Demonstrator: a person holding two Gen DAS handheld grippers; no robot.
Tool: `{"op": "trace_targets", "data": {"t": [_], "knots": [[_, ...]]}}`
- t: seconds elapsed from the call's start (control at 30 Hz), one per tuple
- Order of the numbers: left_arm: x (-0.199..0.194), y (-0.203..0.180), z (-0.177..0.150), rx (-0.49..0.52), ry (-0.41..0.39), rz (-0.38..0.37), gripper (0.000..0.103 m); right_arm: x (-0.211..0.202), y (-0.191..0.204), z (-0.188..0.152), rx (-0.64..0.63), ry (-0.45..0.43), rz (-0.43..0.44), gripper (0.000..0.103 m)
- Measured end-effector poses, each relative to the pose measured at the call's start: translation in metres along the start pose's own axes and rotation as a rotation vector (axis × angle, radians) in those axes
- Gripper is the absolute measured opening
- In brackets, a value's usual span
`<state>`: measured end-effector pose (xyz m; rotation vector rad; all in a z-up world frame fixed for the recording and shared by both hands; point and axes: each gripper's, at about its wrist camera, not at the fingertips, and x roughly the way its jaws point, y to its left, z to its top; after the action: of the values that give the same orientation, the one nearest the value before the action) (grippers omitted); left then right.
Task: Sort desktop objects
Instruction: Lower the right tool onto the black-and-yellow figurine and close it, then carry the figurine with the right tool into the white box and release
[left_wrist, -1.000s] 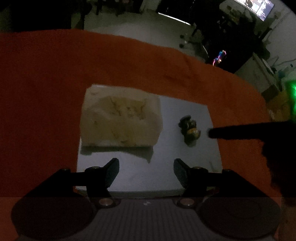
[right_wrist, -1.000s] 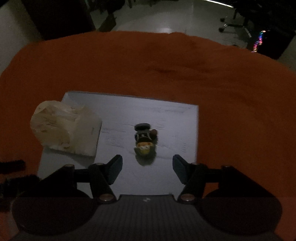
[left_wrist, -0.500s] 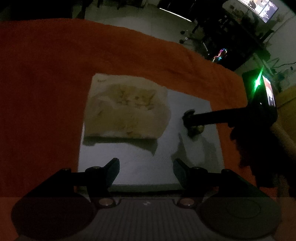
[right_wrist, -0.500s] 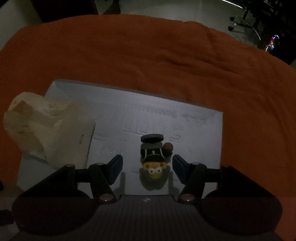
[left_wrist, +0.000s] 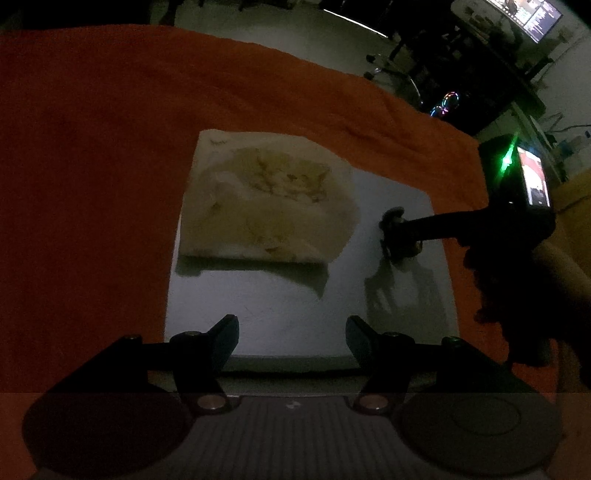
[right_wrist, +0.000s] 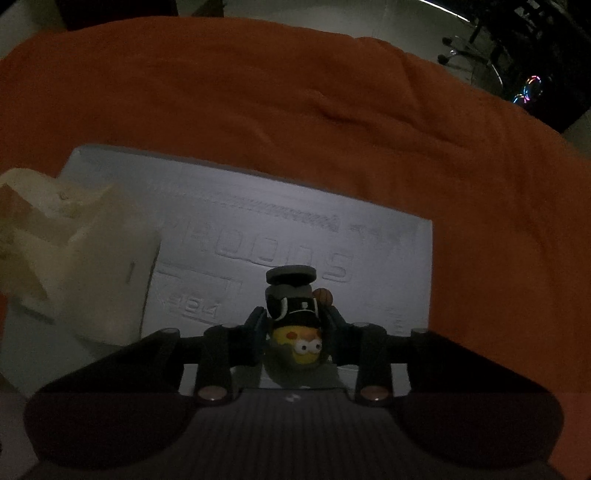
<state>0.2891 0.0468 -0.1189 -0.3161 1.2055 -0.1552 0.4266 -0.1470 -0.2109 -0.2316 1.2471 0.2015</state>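
R tongs (right_wrist: 295, 334) have just been closing and now pinch the small toy figure (right_wrist: 295, 317), which lies on the white foam board (right_wrist: 369, 240) w/ its yellow face toward the camera. L tongs (left_wrist: 291, 338) hang spread over the board's near edge, nothing btwn them. Crumpled beige bag (left_wrist: 266, 199) sits on the board's L part, near the figure. Orange cloth (left_wrist: 92, 147) covers the surface.

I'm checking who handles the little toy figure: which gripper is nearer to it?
Right. The right gripper has just closed its jaws around the toy figure. The left gripper hangs open at the white board's near edge, apart from it.
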Motion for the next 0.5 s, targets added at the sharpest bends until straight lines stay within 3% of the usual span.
{"op": "trace_targets", "data": {"t": [0.2, 0.5], "knots": [[0.002, 0.001, -0.005, 0.004, 0.007, 0.004, 0.061, 0.002, -0.001, 0.0, 0.004, 0.017, -0.001, 0.044], [0.0, -0.004, -0.012, 0.033, 0.001, 0.032, 0.061, -0.021, 0.001, -0.009, 0.05, 0.003, 0.015, 0.038]]}}
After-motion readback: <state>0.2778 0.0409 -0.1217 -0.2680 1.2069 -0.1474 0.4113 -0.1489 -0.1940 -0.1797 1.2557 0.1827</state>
